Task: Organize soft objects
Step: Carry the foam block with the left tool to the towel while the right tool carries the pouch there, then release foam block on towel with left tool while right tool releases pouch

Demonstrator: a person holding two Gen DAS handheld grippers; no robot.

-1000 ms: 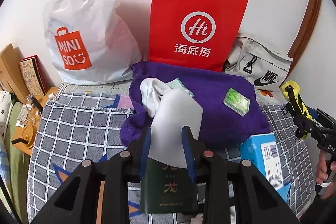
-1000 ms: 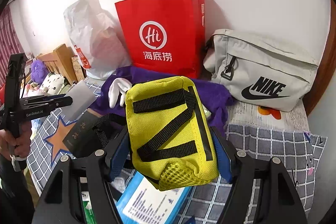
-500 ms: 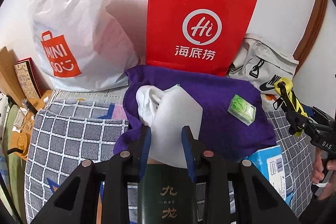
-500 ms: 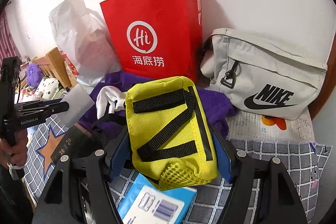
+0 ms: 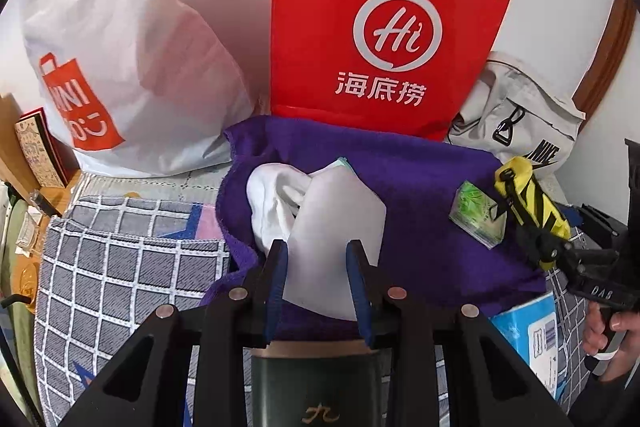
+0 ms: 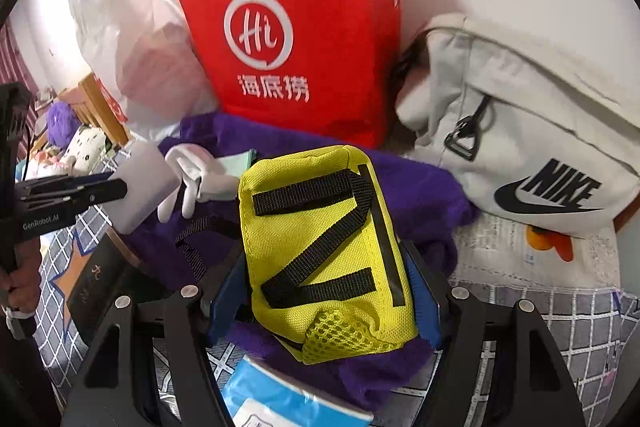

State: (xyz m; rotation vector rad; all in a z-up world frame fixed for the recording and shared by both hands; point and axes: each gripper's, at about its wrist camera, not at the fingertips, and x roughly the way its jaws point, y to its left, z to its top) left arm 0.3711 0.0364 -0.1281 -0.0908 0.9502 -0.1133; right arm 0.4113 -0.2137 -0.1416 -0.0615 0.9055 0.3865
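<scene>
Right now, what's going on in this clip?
A person is sorting soft things on a bed with two handheld grippers. The left gripper holds a flat white pouch above the purple towel, beside a white glove. The right gripper is clamped on a yellow pouch with black straps, also over the towel. A red paper bag, a white plastic bag and a grey Nike bag stand against the wall behind.

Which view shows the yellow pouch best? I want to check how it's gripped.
The right wrist view: the yellow pouch fills the frame's centre, clamped between the right gripper pads, straps and mesh clear. The left wrist view shows it small, edge-on, at the far right.
</scene>
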